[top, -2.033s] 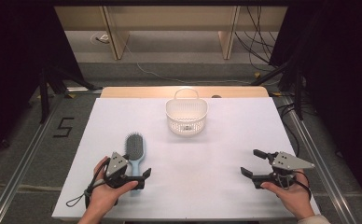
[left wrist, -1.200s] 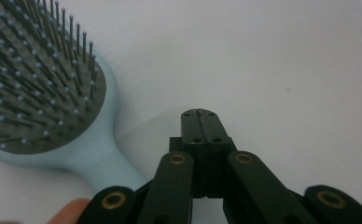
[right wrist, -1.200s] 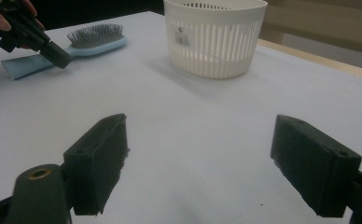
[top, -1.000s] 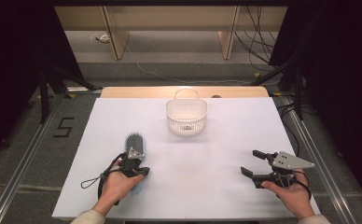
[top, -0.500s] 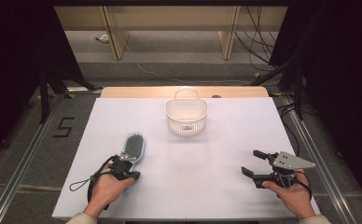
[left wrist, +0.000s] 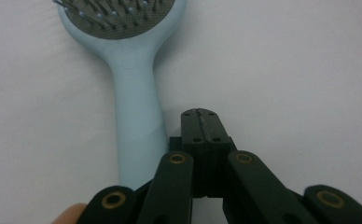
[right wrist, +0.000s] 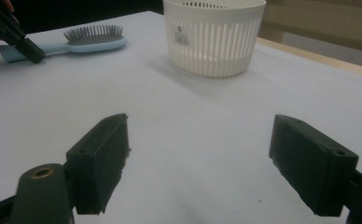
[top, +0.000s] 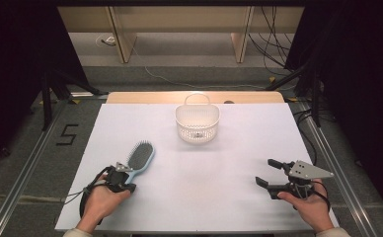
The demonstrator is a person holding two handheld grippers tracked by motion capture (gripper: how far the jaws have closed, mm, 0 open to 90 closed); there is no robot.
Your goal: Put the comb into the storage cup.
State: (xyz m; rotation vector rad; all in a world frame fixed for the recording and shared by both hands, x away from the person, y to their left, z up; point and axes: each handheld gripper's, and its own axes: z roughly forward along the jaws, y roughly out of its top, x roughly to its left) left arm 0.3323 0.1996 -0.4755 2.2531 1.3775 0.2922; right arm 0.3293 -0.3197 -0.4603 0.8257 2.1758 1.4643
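1. Nearest the person, the left gripper (top: pixel 123 181) sat at the near left of the white table (top: pixel 239 148), its two black jaws pressed together with nothing between them, as the left gripper view (left wrist: pixel 200 122) made plain.
2. The light blue hairbrush (top: pixel 137 159) lay flat on the table, bristles up, its handle running just beside those closed jaws, on their left in the left gripper view (left wrist: pixel 137 116); whether the jaws touched the handle I could not tell.
3. The brush's head pointed away from the person and a little toward the middle of the table, beyond the gripper's tip.
4. At the near right, well apart from the brush, the right gripper (top: pixel 268 174) hung low over the table in the person's right hand (top: pixel 309 206), its jaws spread wide and holding nothing; the right gripper view (right wrist: pixel 198 154) showed bare tabletop between the two pads.
5. Farther off, near the table's far middle, stood a white slotted plastic basket (top: pixel 197 122) with its loop handle upright and something small and dark inside.
6. Between the brush and the basket lay open white surface, with nothing standing in the way.
7. Beyond the table's far edge ran a floor with loose cables (top: pixel 273 44) and wooden furniture legs.
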